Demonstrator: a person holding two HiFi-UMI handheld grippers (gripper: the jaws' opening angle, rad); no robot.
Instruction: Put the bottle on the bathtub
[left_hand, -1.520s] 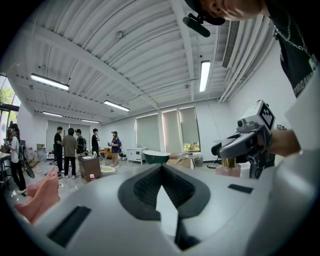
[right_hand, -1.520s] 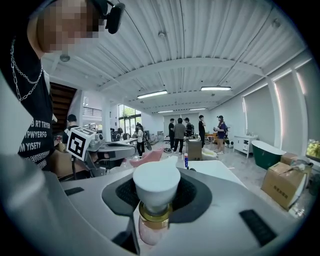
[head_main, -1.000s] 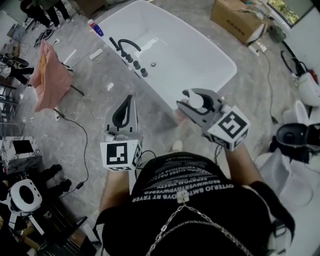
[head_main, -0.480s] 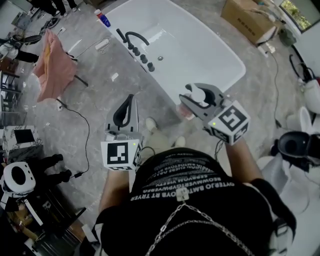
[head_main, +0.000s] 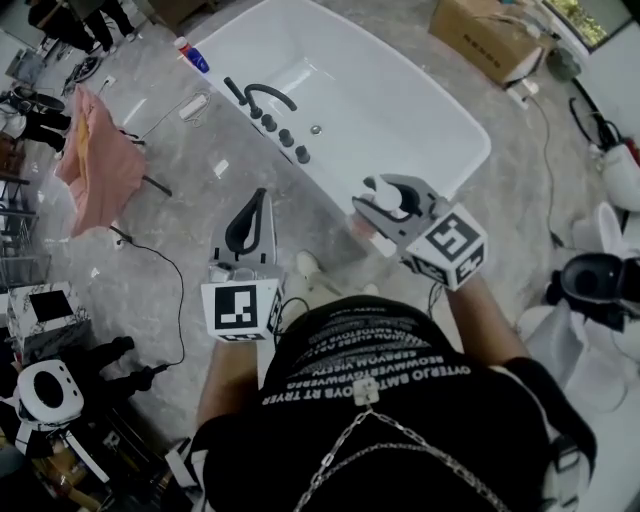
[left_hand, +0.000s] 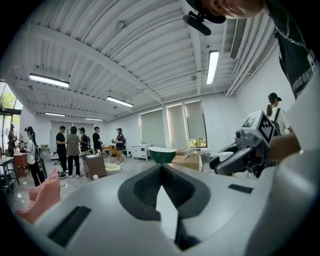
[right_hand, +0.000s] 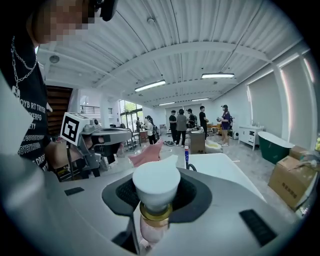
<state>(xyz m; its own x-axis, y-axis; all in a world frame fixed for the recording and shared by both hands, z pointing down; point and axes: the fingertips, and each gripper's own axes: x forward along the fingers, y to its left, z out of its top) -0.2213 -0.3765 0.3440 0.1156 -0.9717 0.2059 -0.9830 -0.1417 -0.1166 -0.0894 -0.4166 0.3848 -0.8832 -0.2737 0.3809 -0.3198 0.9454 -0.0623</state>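
My right gripper (head_main: 385, 198) is shut on a pump bottle (head_main: 388, 196) with a white cap, a gold collar and a pink body. It hangs just off the near rim of the white bathtub (head_main: 440, 172). In the right gripper view the bottle (right_hand: 156, 186) stands upright between the jaws of that gripper (right_hand: 157, 201), and the bathtub (right_hand: 220, 167) lies beyond it. My left gripper (head_main: 250, 226) is shut with nothing in it, over the grey floor left of the tub. In the left gripper view its jaws meet, and the right gripper (left_hand: 239, 152) shows at the right.
A black faucet (head_main: 262, 96) with knobs sits on the tub's left rim. A blue bottle (head_main: 190, 55) stands at its far corner. A pink towel (head_main: 95, 160) hangs at the left, a cardboard box (head_main: 480, 35) lies beyond the tub, and cables cross the floor. People stand far off (left_hand: 70, 150).
The head view has shifted a little. My right gripper keeps the bottle near the tub's near rim, slightly further left. The left gripper has not moved.
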